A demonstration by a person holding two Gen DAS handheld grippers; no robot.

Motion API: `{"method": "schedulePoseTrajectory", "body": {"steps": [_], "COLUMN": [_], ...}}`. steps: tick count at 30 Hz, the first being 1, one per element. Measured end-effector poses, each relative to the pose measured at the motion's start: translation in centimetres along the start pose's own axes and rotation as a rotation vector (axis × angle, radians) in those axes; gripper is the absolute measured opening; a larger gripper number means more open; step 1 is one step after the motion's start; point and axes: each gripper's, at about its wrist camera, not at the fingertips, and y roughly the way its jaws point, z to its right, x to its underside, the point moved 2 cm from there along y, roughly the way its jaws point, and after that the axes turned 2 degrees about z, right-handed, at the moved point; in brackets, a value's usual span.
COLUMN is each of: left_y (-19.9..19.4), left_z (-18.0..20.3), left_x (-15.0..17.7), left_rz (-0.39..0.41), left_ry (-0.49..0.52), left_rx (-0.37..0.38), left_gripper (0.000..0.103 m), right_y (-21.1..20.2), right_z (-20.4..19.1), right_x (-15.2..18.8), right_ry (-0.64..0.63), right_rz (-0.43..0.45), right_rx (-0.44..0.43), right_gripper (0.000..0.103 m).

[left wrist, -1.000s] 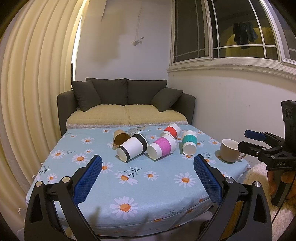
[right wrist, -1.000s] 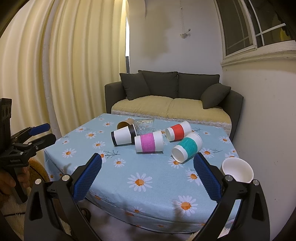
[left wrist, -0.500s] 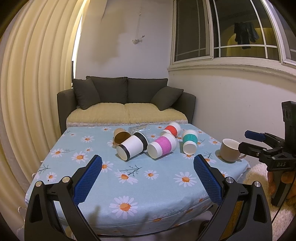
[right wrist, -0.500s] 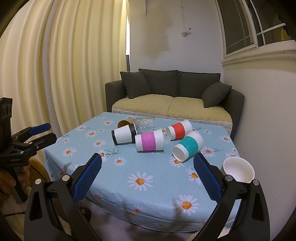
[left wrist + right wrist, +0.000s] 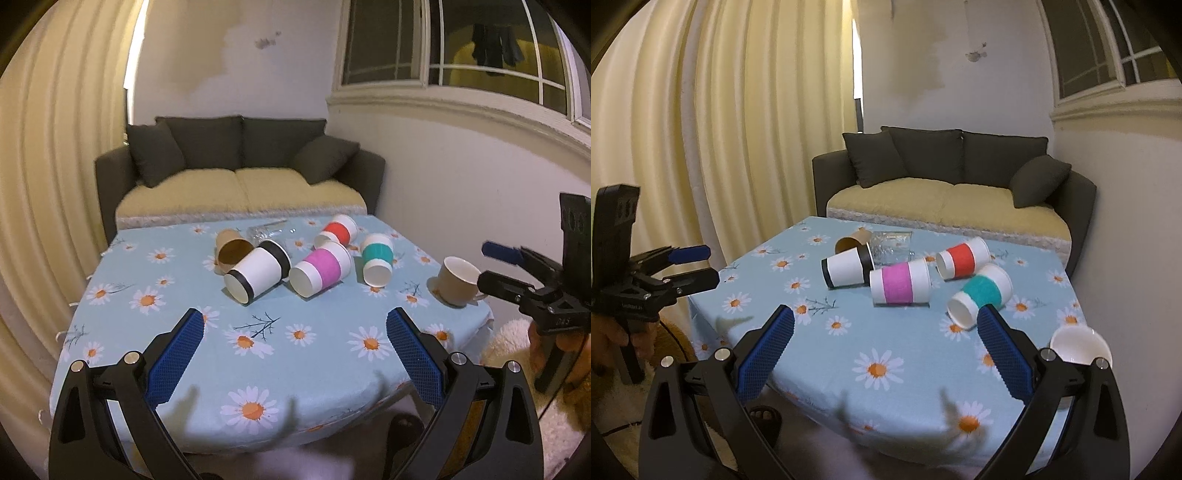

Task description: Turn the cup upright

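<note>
Several paper cups lie on their sides on the daisy tablecloth (image 5: 155, 332): a black-banded white cup (image 5: 256, 275), a pink-sleeved cup (image 5: 320, 268), a teal-sleeved cup (image 5: 376, 259), a red-sleeved cup (image 5: 338, 230) and a brown cup (image 5: 231, 251). They also show in the right wrist view: black-banded (image 5: 847, 270), pink (image 5: 900, 281), teal (image 5: 980, 295), red (image 5: 963, 257). My left gripper (image 5: 294, 334) is open and empty over the table's near edge. My right gripper (image 5: 885, 334) is open and empty, also short of the cups.
A tan mug (image 5: 456, 281) stands upright at the table's right edge, seen from above in the right wrist view (image 5: 1080, 343). A clear plastic cup (image 5: 891, 245) lies behind the cups. A dark sofa (image 5: 240, 173) stands behind the table, a wall on the right, curtains on the left.
Both grippers have moved forward and tilted down toward the table, so the cups sit lower and larger in view. Both stay open. The cups have not moved.
</note>
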Motion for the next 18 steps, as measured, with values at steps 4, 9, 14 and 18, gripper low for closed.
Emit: {"method": "schedulePoseTrajectory", "body": {"steps": [4,9,14,18], "left_y": [2.0,5.3,9.3,12.5], "left_z": [-0.3,-0.8,-0.8,-1.5], "left_x": [-2.3,-5.5,-7.9,-8.9], "left_rz": [-0.069,-0.163,-0.243,-0.308], "left_ry": [0.097,0.176,0.268,0.288], "left_rx": [0.025,0.058,0.084,0.123], "left_gripper": [0.097,0.097,0.097,0.097], "right_y": [1.7,4.4,8.2,10.8], "right_z": [0.5,1.6,3.1,4.1], "right_x": [-1.4,-2.7,-3.3,-3.7], "right_ry": [-0.022,-0.018,0.011,0.034], "right_rz": [-0.006,-0.037,-0.118,-0.173], "right_rx": [-0.017,-0.047,-0.079,-0.098], "right_gripper": [0.098,0.098,0.098,0.098]}}
